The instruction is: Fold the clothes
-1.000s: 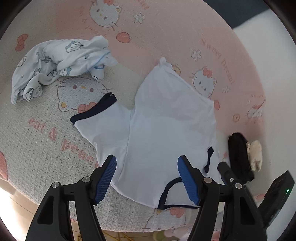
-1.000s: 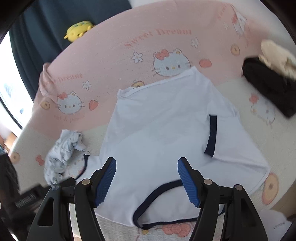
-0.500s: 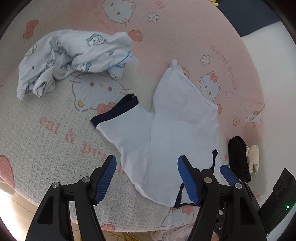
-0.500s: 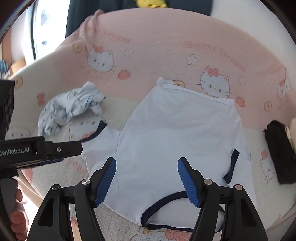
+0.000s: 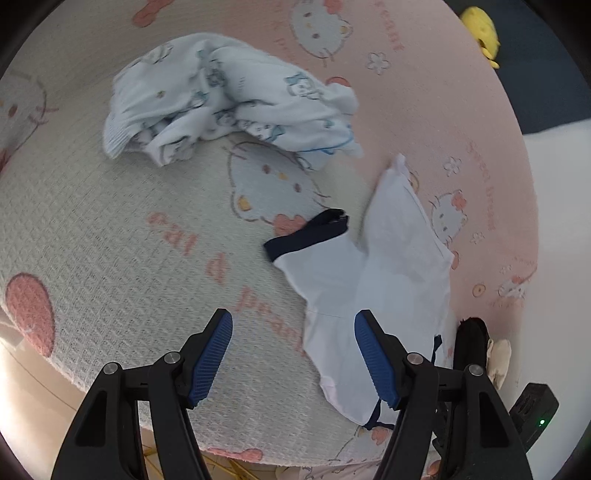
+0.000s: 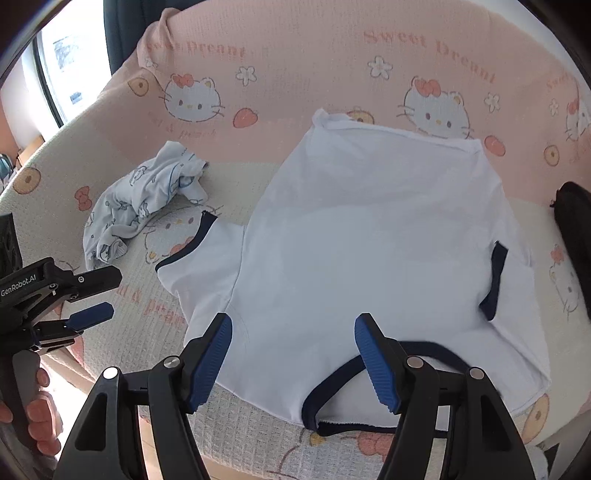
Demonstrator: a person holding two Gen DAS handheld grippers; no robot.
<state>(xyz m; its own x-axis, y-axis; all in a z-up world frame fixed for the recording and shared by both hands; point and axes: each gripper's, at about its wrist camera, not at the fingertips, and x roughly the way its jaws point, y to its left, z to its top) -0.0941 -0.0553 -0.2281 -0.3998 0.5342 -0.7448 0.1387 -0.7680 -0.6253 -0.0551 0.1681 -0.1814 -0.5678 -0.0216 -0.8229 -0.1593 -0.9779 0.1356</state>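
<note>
A: Shirt [image 6: 369,236] — white, navy trim, spread flat on the cover [image 5: 110,258], hem toward the pink back, neckline [image 6: 332,387] at the near edge.

B: Sleeves?

A: Left sleeve [image 6: 199,266] stretched out sideways, navy cuff at its end. Right sleeve [image 6: 495,284] folded in over the body.

B: Left gripper [image 5: 293,354]?

A: Spread wide, nothing between the blue pads. Hanging over the near edge of the cover, right pad over the shirt's shoulder, left pad over bare cover. Also seen from the right wrist view at far left, gripped by a hand [image 6: 33,417].

B: Right gripper [image 6: 293,354]?

A: Spread wide too, empty. Poised above the neckline end of the shirt, left pad over the shoulder, right pad over the navy collar. Contact with cloth: cannot tell.

B: Anything else around?

A: Crumpled printed garment [image 5: 221,110] well apart on the shirt's left-sleeve side. Black cloth [image 6: 576,236] beyond the right sleeve. Yellow toy [image 5: 480,29] behind the backrest.
</note>
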